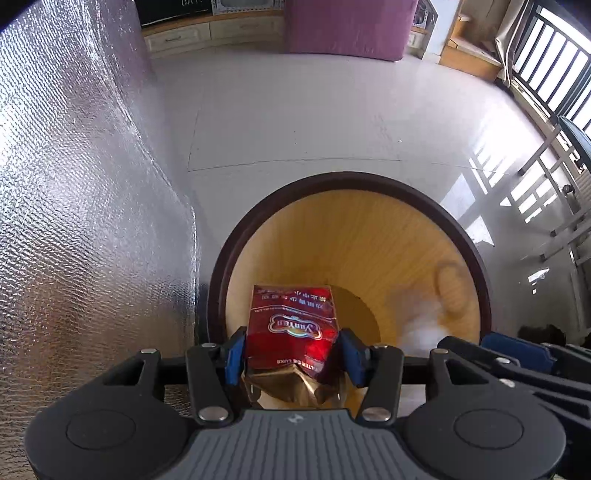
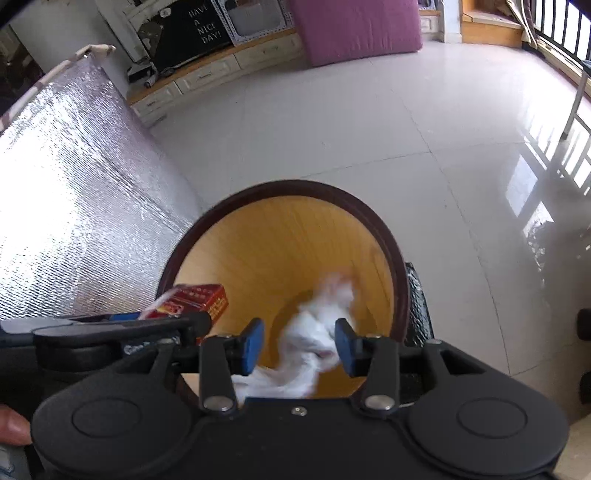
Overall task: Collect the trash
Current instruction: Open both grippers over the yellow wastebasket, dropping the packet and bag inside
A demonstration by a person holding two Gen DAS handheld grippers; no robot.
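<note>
Trash sits in two places here: a red pack (image 1: 291, 332) pinched in the left tool (image 1: 291, 352), and a white tissue (image 2: 314, 343) blurred between the fingers of the right tool (image 2: 299, 343). Both tools point steeply down over the open mouth of a round bin (image 1: 476, 258) with a dark brown rim and a yellow wood-grain inside. The left tool's blue pads (image 1: 236, 354) press against both sides of the crumpled pack, whose gold foil end bulges toward the camera while its printed red face points down into the bin. Seen from the right wrist, that pack (image 2: 195, 301) hangs over the bin's (image 2: 399, 266) left rim, with the left tool (image 2: 122, 328) reaching in flat from the left edge. The right tool's pads (image 2: 255, 341) stand apart with a wide gap; the tissue is smeared by motion inside that gap and I cannot tell whether it touches either pad. From the left wrist the tissue (image 1: 417, 317) shows as a pale blur low in the bin's right half, just beyond the right tool (image 1: 517, 354), which enters from the lower right corner. A fingertip (image 2: 13, 424) of the person's hand shows at the left edge beside the right tool's body. The bin stands on a glossy white tiled floor (image 1: 332, 110), close against a silver foil-covered panel (image 1: 74, 221) on its left. A purple cushion (image 1: 351, 26) leans at the far side of the room, near a low cabinet (image 2: 207, 74).
</note>
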